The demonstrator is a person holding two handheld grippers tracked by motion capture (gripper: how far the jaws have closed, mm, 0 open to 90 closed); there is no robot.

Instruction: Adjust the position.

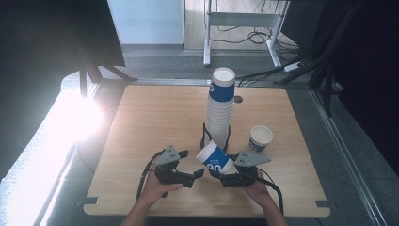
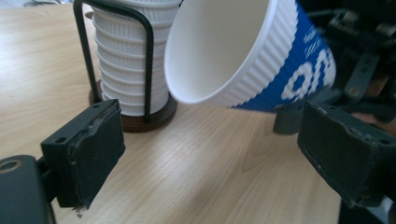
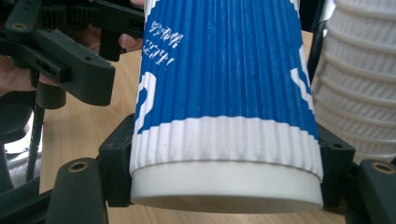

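On the wooden table (image 1: 155,113) the right gripper (image 1: 220,175) clamps a blue-and-white ribbed paper cup (image 1: 214,158) near its base, one jaw on each side of the cup's lower white band, as the right gripper view shows (image 3: 224,140). The cup is off the table and tilted, its open mouth turned up and toward the person's left, its base toward the right hand (image 1: 258,190). In the left gripper view the cup's white inside (image 2: 219,46) faces the camera, with the blue printed wall running off to the right. The left gripper (image 1: 200,173) stands open with nothing between its two black pads (image 2: 91,149); they sit low over the table, just short of the cup's rim and apart from it. The left hand (image 1: 155,188) holds that gripper near the table's near edge. Just behind the held cup stands a tall stack of the same ribbed cups (image 1: 220,106), upright in a black wire holder (image 2: 114,60) on a round dark base (image 2: 154,119), topped by a cup with a blue band. A single upright cup (image 1: 260,138) stands on the table to the right of the stack, well clear of both grippers.
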